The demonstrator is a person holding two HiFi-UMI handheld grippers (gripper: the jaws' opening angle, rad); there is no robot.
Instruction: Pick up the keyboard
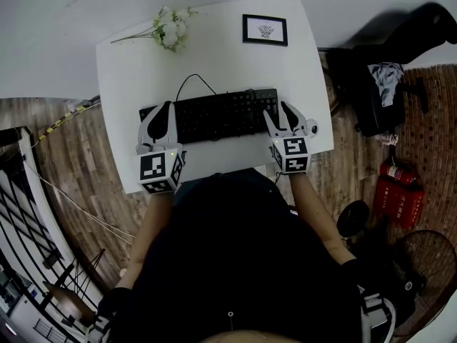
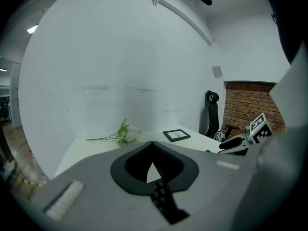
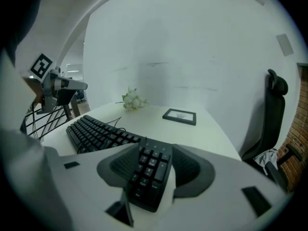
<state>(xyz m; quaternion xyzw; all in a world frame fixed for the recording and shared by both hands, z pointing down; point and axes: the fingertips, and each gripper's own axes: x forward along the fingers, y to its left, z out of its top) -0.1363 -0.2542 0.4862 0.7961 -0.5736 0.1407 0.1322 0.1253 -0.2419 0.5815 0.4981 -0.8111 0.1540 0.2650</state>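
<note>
A black keyboard (image 1: pixel 218 116) lies across the middle of the white table (image 1: pixel 128 70), its cable looping toward the far side. My left gripper (image 1: pixel 166 109) hangs over the keyboard's left end, shut, its tips meeting (image 2: pixel 153 142). Only a few keys (image 2: pixel 161 196) show through the hollow below the tips. My right gripper (image 1: pixel 280 114) is at the keyboard's right end, open. In the right gripper view the number pad (image 3: pixel 149 172) sits between its jaws (image 3: pixel 156 146), with white table showing beside it. The rest of the keyboard (image 3: pixel 96 131) stretches away to the left.
A sprig of white flowers (image 1: pixel 170 28) and a small framed picture (image 1: pixel 265 29) lie at the table's far side. To the right on the wooden floor are a black office chair (image 1: pixel 371 91), a red fire extinguisher (image 1: pixel 400 191) and a fan (image 1: pixel 428 263).
</note>
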